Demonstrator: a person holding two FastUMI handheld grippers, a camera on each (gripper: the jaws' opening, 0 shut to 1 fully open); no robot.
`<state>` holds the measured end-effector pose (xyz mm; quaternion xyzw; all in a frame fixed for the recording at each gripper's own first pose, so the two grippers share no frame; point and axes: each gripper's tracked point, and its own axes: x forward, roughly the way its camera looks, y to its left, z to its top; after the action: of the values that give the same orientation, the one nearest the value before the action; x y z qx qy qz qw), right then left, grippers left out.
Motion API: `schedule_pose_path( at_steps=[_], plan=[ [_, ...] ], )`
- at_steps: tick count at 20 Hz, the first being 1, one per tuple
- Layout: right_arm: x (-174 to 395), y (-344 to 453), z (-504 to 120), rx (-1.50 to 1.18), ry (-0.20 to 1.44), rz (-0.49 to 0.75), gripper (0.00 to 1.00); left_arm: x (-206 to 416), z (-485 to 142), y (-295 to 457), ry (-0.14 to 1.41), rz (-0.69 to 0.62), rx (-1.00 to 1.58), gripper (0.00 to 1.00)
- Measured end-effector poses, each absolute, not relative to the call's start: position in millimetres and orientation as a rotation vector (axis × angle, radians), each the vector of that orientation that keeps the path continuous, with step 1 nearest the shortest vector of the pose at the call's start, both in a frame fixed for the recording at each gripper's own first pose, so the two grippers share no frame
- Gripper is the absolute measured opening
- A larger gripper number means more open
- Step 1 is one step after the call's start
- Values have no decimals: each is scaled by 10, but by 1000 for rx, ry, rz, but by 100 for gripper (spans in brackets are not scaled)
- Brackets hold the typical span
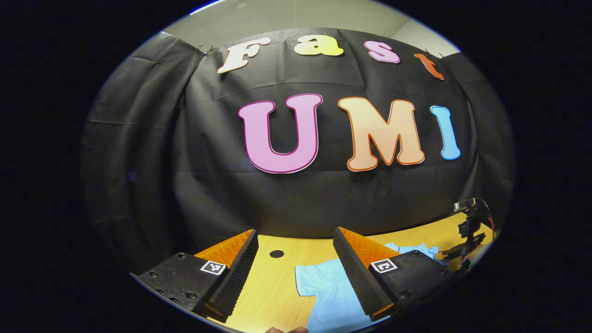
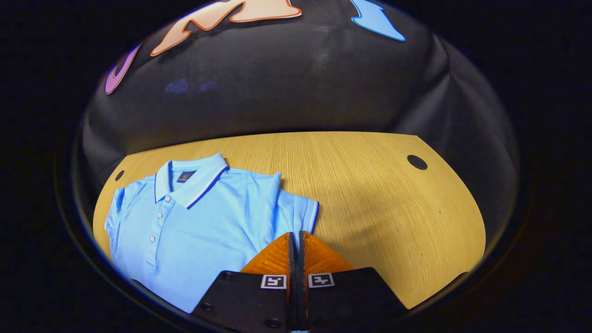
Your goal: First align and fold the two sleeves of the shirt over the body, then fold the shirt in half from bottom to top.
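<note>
A light blue polo shirt [image 2: 203, 222] lies face up on the wooden table [image 2: 379, 199], with its collar [image 2: 189, 178] toward the far wall. My right gripper [image 2: 296, 235] is shut, its tips meeting at the lower edge of the shirt's near sleeve [image 2: 300, 210]. A sliver of blue cloth shows in the slit between its fingers. The shoulder beside that sleeve is creased. My left gripper [image 1: 296, 240] is held higher, open wide with nothing between its fingers. Under it lie the shirt [image 1: 330, 291] and its other sleeve [image 1: 307, 280]. The right gripper [image 1: 471, 231] shows at the table's far right.
Black cloth walls close in the table at the back and sides. Round holes sit in the tabletop [image 1: 276, 253] [image 2: 416, 162] [image 2: 119, 175]. Bare wood spreads to the right of the shirt in the right gripper view. A fingertip [image 1: 286, 329] shows at the bottom edge.
</note>
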<state>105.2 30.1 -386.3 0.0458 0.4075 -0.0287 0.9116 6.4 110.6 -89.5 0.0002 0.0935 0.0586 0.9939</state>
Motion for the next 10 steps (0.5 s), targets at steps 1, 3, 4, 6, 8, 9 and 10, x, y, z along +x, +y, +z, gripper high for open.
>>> schedule_pose_path(
  at_steps=[1,3,4,6,8,9,10],
  plan=[
    [1071,376,-3786,129,824,-38,2,58,-902,1105,188,115,-5,97],
    [1066,547,-3686,181,819,5,3,62,-925,1081,193,112,-11,97],
    [1054,667,-3642,206,819,29,3,75,-914,1075,194,109,-14,97],
    [1039,929,-3597,222,807,81,3,71,-939,1058,198,102,-14,97],
    [996,1250,-3596,248,807,136,3,65,-975,1065,210,100,-4,97],
    [966,1398,-3617,262,812,161,2,58,-1023,1072,219,101,1,97],
    [947,1526,-3634,267,815,178,3,58,-1066,1080,230,102,4,97]
  ],
)
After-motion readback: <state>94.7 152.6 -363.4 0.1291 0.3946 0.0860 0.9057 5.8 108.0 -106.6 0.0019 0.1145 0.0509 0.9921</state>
